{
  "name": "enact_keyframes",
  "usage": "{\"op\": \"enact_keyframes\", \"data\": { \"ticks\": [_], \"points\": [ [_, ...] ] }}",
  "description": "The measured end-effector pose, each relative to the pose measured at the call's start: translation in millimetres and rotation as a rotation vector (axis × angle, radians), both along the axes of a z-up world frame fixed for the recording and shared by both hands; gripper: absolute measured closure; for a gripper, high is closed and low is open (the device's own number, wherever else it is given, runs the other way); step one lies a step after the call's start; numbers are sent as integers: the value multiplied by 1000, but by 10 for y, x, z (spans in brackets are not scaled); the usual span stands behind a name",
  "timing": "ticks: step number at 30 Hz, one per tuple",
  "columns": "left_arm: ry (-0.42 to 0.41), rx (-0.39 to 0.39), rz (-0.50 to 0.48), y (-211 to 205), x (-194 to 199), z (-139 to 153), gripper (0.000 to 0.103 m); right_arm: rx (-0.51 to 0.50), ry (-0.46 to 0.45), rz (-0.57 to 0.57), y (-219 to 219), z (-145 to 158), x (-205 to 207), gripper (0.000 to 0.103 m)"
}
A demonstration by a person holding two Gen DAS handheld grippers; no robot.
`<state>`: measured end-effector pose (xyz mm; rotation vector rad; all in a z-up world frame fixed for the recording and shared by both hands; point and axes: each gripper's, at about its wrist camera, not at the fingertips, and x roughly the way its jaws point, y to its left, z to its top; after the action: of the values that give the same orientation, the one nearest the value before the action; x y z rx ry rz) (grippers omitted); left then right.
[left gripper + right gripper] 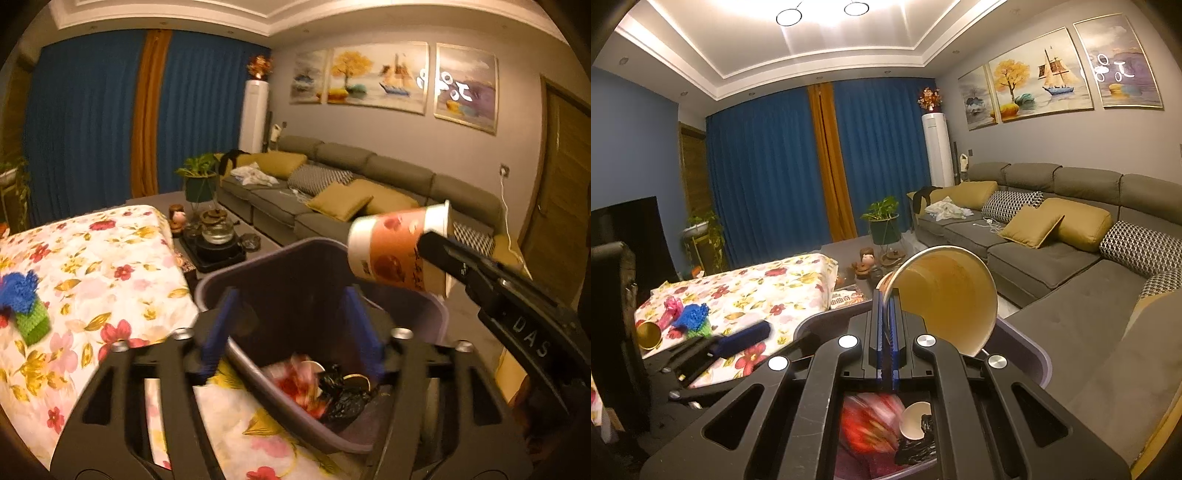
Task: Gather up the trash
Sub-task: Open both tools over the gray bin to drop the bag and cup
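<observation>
While fingers (885,325) pinch cup (945,295), bin (317,280) gapes

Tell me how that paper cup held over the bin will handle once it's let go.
The paper cup looks empty inside, so probably light. The right tool pinches only its thin rim, which likely flexes and could crease. Round and tilted on its side above the purple bin, it should drop in, perhaps rolling among the wrappers there.
</observation>
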<state>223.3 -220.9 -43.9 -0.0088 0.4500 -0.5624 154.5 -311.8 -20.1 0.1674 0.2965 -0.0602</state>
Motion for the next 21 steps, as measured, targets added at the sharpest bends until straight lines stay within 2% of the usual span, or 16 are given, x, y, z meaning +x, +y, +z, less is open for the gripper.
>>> {"op": "enact_keyframes", "data": {
  "ticks": [2,4,6,8,10,11,13,15,21],
  "points": [
    [0,-6,31,79,6,5,33,-4,2,7,18,3,8,95],
    [-2,-11,71,171,11,12,28,-9,2,5,23,1,10,87],
    [0,-21,108,280,4,21,25,-2,1,7,22,-2,3,73],
    [-10,-21,141,358,-28,37,22,-5,-2,6,38,-4,-8,70],
    [-26,-13,170,422,-63,58,20,-6,-6,3,50,-4,-28,62],
    [-37,-6,193,472,-87,67,19,-7,-9,0,54,-2,-34,56],
    [-46,-3,212,540,-131,89,16,-7,-13,-6,61,-4,-48,50],
    [-48,7,240,653,-175,101,15,-4,-15,-10,83,1,-54,41],
    [-42,22,347,1072,-247,101,15,12,-27,-20,194,3,-55,25]
  ]
}}
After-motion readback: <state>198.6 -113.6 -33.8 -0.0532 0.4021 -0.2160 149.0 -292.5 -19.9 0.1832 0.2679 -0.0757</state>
